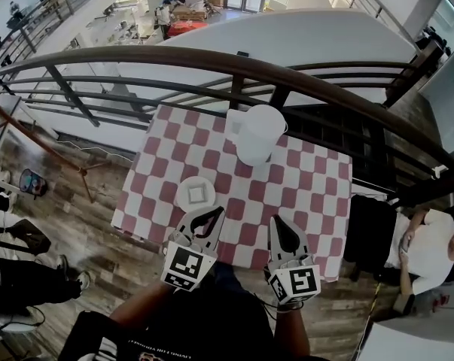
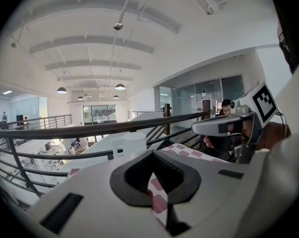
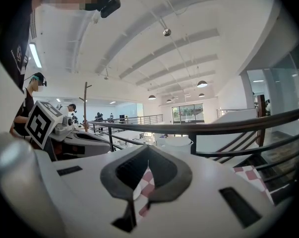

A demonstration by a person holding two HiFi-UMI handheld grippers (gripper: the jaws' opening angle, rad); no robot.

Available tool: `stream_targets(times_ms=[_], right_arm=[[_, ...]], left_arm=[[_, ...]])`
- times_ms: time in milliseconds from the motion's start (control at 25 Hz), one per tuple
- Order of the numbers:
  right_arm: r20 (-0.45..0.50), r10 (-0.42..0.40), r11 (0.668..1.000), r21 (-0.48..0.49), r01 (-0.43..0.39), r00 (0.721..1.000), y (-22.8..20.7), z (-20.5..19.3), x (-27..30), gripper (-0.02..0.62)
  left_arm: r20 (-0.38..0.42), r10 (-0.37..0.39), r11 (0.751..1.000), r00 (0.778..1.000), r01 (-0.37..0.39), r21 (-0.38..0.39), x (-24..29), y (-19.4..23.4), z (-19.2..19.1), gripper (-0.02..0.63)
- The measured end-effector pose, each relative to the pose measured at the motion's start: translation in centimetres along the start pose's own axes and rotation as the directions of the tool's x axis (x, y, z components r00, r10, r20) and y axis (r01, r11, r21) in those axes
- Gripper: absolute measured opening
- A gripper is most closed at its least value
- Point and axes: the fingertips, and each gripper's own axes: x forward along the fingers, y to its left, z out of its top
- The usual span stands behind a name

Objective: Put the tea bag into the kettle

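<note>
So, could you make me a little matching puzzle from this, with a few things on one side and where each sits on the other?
Things:
1. kettle
2. tea bag
3. right claw

Places:
a. on the small plate
b. over the near edge of the checked table
c. on the table's far side, by the railing

Pairs: 1-c, 2-a, 3-b.

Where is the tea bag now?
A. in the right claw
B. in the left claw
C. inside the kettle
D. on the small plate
D: the tea bag lies on the plate, just ahead of the left claw, with the kettle farther back.
</note>
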Motion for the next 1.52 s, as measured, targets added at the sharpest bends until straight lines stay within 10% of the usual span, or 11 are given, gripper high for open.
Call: stream_targets(times_ms=[1520], right_arm=[[0.012,0.046,0.998,-0.034,-0.045,0.999,-9.5,3.5,14.5,0.014]], left_arm=[[-0.013,0.073,0.996,0.997,-0.073,0.041,13.8,8.1,4.4,-0.002]])
